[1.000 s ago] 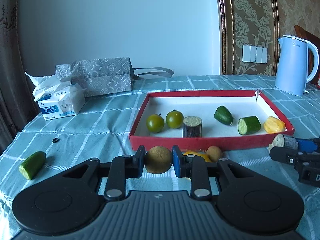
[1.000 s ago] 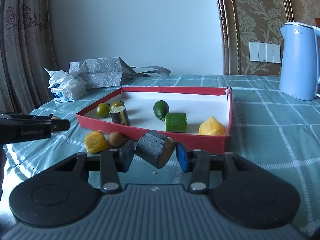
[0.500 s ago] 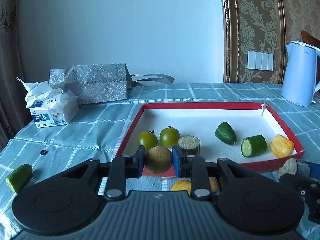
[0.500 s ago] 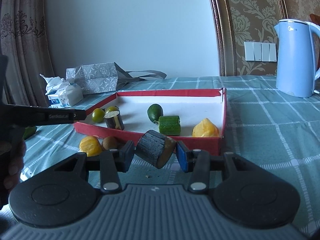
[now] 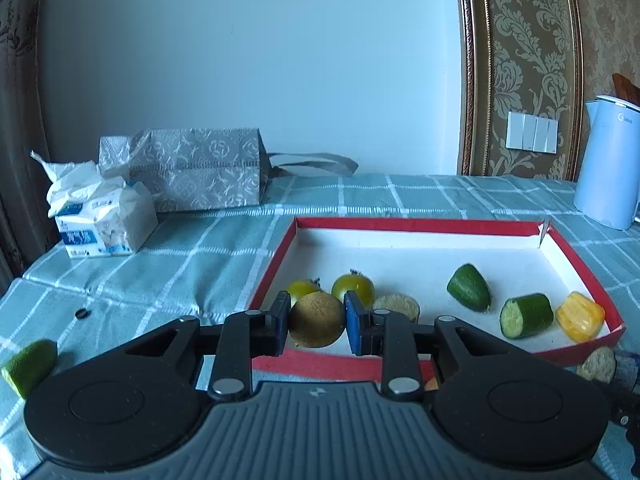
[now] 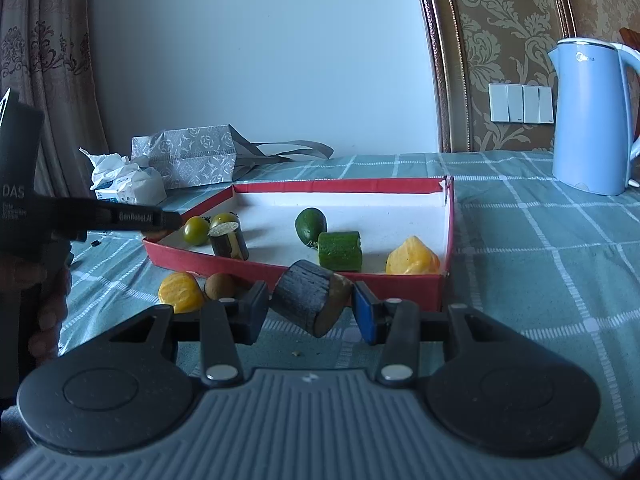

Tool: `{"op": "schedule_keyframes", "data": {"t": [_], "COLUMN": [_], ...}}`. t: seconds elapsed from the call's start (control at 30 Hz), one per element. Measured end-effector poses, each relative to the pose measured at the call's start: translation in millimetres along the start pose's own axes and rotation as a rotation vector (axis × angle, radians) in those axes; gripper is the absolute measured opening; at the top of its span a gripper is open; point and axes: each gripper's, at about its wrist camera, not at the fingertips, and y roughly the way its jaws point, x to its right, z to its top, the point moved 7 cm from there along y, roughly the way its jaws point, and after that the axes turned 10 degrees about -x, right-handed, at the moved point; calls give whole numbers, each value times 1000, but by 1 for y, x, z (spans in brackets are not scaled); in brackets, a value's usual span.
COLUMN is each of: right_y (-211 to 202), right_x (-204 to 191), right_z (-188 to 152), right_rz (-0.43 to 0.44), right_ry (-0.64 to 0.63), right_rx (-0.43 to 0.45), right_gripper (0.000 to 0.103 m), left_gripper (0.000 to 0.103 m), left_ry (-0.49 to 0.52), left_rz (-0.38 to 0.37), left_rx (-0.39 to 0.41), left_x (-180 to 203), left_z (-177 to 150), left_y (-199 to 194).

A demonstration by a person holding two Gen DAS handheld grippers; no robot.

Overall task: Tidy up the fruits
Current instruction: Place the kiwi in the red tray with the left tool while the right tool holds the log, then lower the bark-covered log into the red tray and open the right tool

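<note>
1. Since the earlier frames, the left gripper (image 5: 316, 322) is being carried forward and up; the red tray (image 5: 420, 225) is now being seen from above its near rim, where before it lay farther ahead.
2. A round brown fruit (image 5: 317, 325) is being clamped between the left fingers, held over the tray's near rim at about 7 o'clock of the tray.
3. A dark cut chunk (image 6: 308, 297) is being pinched, tilted, by the right gripper (image 6: 310, 312), just short of the near wall.
4. Tomatoes (image 5: 353, 287), cucumber pieces (image 5: 526, 315) and a yellow piece (image 5: 580, 316) are already lying inside.
5. Step judged: carry-to-tray, both hands loaded.
6. Next move is calling for clearing the rim, lowering, then releasing; a yellow piece and a brown fruit at 6 o'clock, and a cucumber end (image 5: 28, 366) well apart at 9 o'clock, are still lying outside.
</note>
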Motion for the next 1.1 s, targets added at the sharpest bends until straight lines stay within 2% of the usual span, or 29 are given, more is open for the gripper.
{"op": "schedule_keyframes", "data": {"t": [0.23,0.53,0.57,0.63,0.7,0.77,0.97,1.1], "right_y": [1,3,3,3,3,3,4,5], "right_x": [2,1,1,1,2,2,1,2], "right_z": [0,1,1,1,1,1,1,0], "right_rz": [5,25,26,28,31,32,31,31], "right_ry": [7,12,12,14,17,17,21,26], "right_rx": [-4,-13,-13,-14,-15,-15,-16,-17], "right_gripper": [43,43,43,43,43,43,43,43], "left_gripper": [28,29,31,43,72,75,76,83], "left_ry": [65,60,57,55,55,52,44,31], "left_rz": [18,48,54,56,61,65,54,45], "left_rx": [25,-58,-67,-68,-52,-29,-34,-31], "left_x": [21,29,28,27,28,28,27,21], "left_z": [27,28,27,25,26,27,27,22], "left_y": [12,58,61,64,63,59,53,38]}}
